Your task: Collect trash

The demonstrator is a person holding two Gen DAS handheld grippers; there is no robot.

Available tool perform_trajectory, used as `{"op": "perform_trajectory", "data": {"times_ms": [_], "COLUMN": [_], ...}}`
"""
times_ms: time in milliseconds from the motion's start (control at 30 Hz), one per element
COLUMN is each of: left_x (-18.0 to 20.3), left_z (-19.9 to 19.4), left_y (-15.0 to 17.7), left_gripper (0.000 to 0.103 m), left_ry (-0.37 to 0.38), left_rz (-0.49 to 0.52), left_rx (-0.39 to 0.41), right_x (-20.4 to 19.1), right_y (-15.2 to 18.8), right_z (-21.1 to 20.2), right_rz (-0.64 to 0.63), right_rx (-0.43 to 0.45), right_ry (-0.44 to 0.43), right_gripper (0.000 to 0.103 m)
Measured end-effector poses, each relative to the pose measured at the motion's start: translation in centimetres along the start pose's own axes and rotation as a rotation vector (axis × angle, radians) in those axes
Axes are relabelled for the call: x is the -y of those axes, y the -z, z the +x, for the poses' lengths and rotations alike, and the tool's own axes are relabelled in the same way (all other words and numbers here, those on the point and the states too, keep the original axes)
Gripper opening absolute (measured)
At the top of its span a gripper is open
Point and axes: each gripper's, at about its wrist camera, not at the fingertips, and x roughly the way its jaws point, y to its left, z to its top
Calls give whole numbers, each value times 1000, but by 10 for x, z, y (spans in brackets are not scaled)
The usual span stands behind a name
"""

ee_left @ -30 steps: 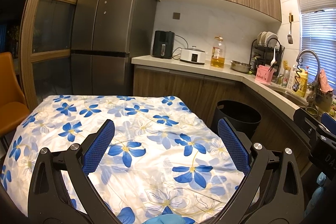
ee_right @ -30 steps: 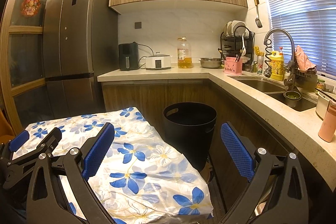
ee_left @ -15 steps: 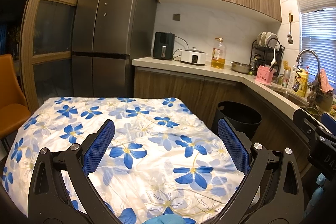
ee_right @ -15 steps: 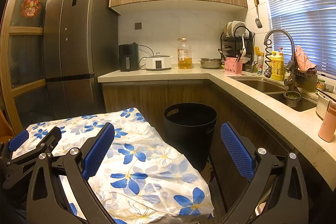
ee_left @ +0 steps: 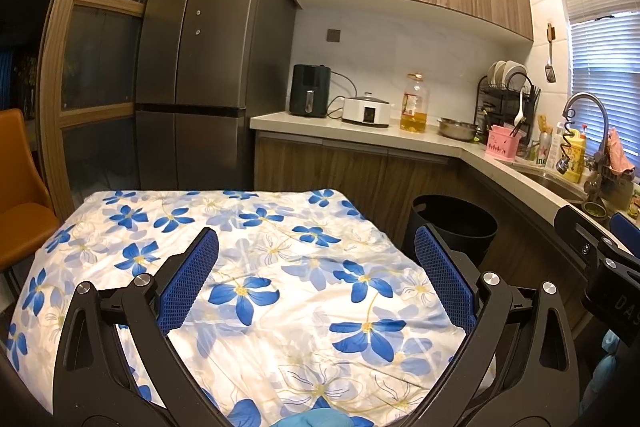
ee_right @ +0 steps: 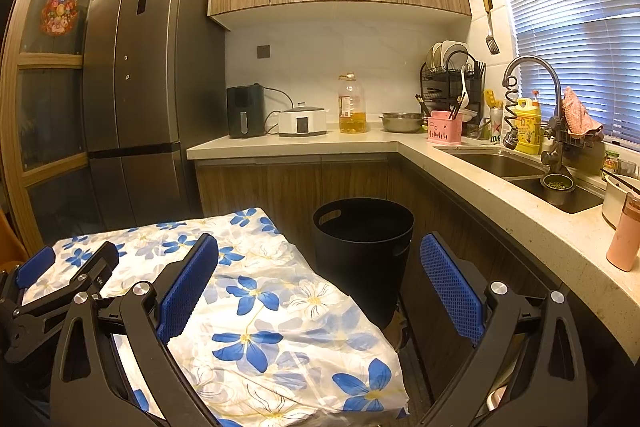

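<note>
Both claws empty. Left gripper (ee_left: 316, 255) has its jaws spread wide, nothing between the pads, and hangs over the flowered tablecloth (ee_left: 280, 287). Right gripper (ee_right: 320, 259) is the same: wide open, nothing held, aimed past the table's right edge.

No loose trash shows on the cloth in either view. The only task item I can place is the black trash bin (ee_right: 362, 239): on the floor at 12 o'clock from the right claw, just beside the table's far right corner, in front of the wooden base cabinets (ee_right: 292, 183). In the left view it sits at about 2 o'clock, mostly hidden behind the right finger.

Handling, my guess: thin rigid plastic, light, and the part of the inside that shows is dark with nothing visible in it, so it tips easily. Smooth round wall is too wide for the jaws. Take it at the rim by the cut-out handle slot (ee_right: 330, 217), one pad inside and one outside.

View differences:
- Right view shows the bin's full mouth, slot and side, plus the sink (ee_right: 520, 171) and a pink cup (ee_right: 622, 237) at 3 o'clock on the counter.
- Left view shows nearly the whole tabletop and an orange chair (ee_left: 20, 211) at 9 o'clock, neither clear from the right.
- Bin floor is not visible in either.
</note>
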Motion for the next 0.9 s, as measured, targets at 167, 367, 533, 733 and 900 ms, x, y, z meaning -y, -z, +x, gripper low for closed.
{"op": "perform_trajectory", "data": {"times_ms": [167,367,533,733,900], "left_x": [0,0,-1,0,0], "left_z": [-1,0,0,0,3], "left_y": [0,-1,-2,-2,1], "left_gripper": [97,97,97,95,84], "left_ry": [-2,-2,-3,-2,-8], "left_rz": [4,7,9,19,38], "left_rx": [2,2,2,0,-6], "right_x": [-1,-2,-1,-2,-1], "right_y": [0,-1,-1,-1,-1], "right_z": [0,-1,0,1,0], "right_rz": [-1,-1,-1,0,1], "right_rx": [0,0,1,-1,-1], "right_ry": [-3,-3,-4,-3,-4], "right_gripper": [97,97,97,97,97]}}
